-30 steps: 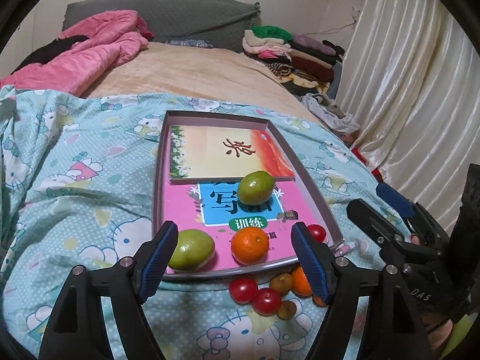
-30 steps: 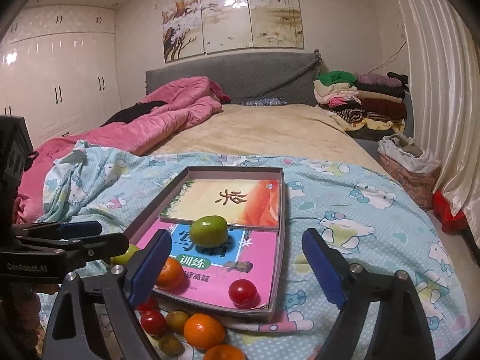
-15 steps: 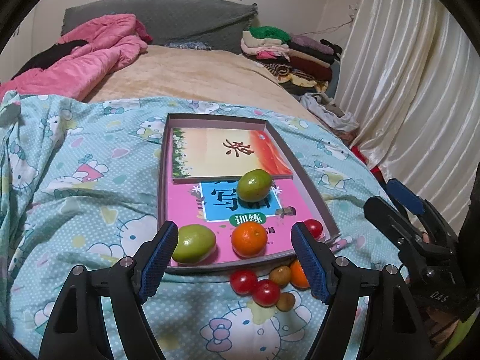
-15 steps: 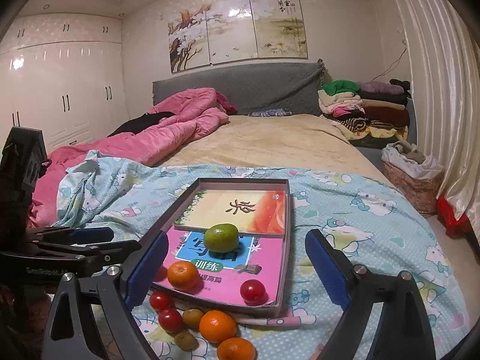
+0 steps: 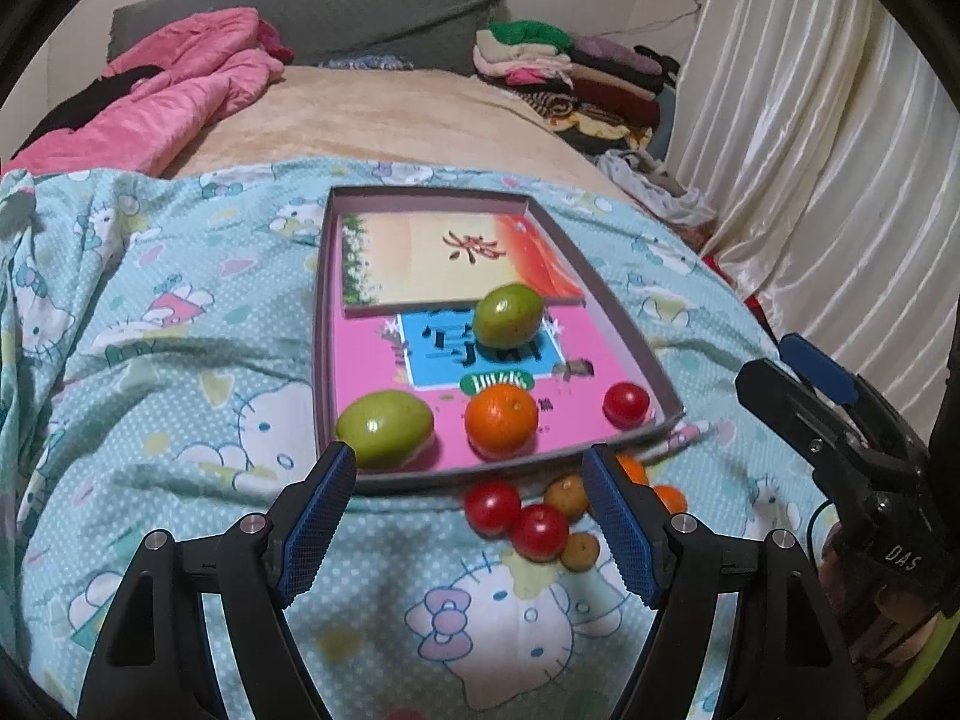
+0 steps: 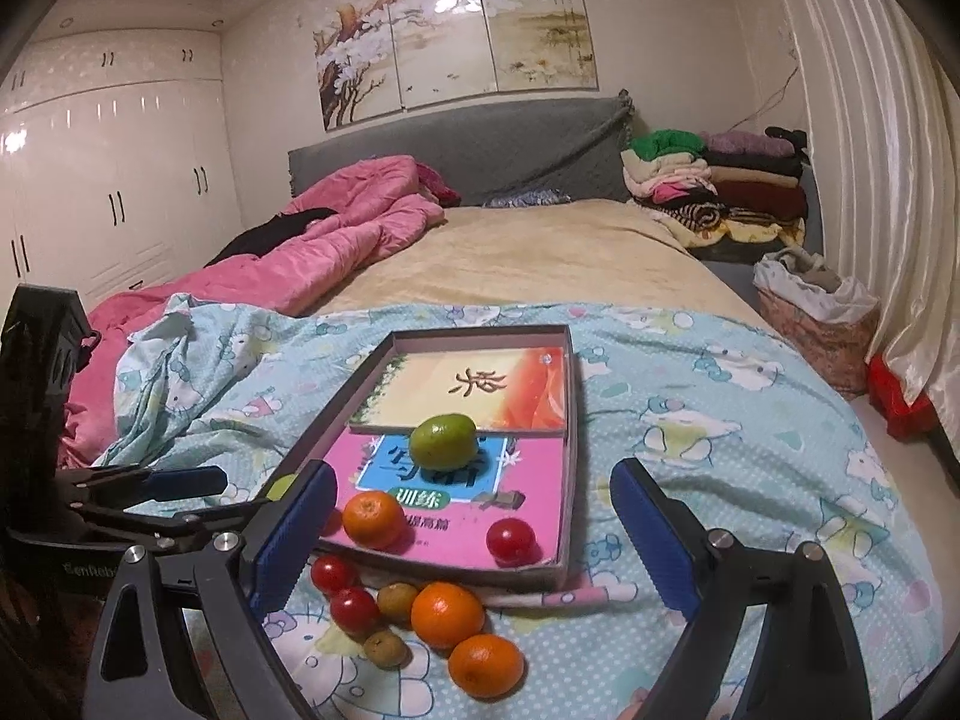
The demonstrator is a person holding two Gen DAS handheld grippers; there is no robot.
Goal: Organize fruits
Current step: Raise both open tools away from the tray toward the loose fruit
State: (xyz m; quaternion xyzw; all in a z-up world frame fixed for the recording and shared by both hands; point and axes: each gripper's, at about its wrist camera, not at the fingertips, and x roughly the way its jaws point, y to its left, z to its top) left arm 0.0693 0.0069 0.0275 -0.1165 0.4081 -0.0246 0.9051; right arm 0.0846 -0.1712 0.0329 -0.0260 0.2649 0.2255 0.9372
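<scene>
Inside the shallow box (image 6: 570, 420) lie two green fruits (image 5: 507, 315), an orange (image 5: 501, 420) and a tomato (image 5: 626, 403); more fruits (image 6: 447, 613) cluster just outside its near rim.

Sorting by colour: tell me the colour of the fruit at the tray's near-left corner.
Green: the fruit in the tray is yellowish-green, clearest in the left wrist view.

A home bedroom — a wide bed (image 6: 540, 252) with a grey padded headboard (image 6: 468, 150) at twelve o'clock, a crumpled pink quilt (image 6: 336, 240) at ten, folded clothes (image 6: 714, 186) stacked at two. White wardrobes (image 6: 114, 192) stand at nine, cream curtains (image 6: 870, 150) hang at three — a three-panel painting (image 6: 456, 42) is above the headboard.
</scene>
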